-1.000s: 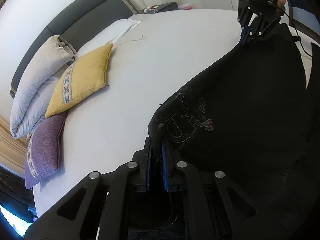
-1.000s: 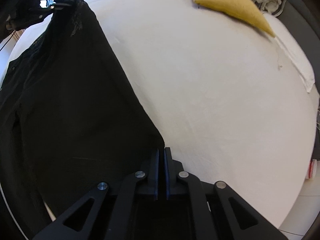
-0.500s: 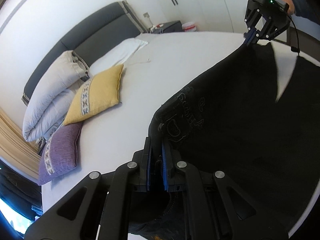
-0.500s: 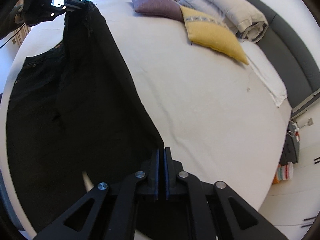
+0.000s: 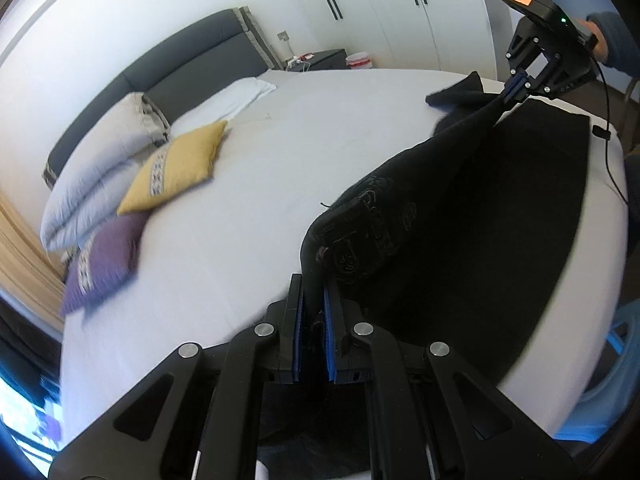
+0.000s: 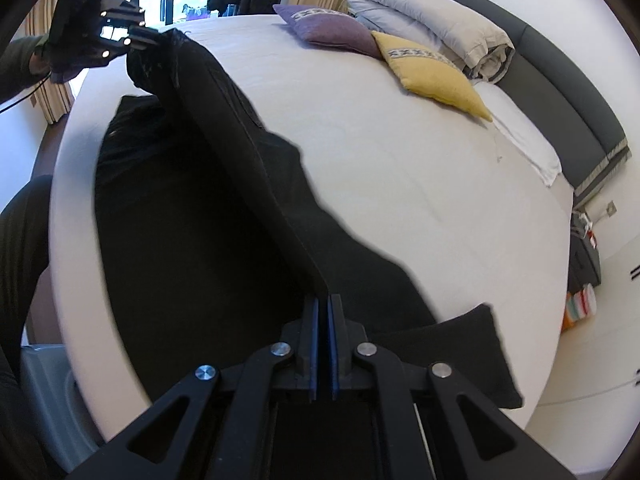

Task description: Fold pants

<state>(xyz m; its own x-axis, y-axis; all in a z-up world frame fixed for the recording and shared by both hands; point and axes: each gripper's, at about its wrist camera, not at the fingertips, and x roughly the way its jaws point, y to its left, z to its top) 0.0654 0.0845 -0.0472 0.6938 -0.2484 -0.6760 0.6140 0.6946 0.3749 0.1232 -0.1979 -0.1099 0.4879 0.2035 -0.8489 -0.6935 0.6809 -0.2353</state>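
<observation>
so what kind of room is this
Most likely a bedroom: a white bed with a grey padded headboard, stacked pillows, and a nightstand beside it.

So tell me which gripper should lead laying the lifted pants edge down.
Probably the right gripper: like the left gripper, it is shut on the black pants, but at the thin hem end.

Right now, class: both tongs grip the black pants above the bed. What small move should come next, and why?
Probably carry the raised edge across and lower it: the left tongs and right tongs hold the pants taut, half lifted off the bed.
</observation>
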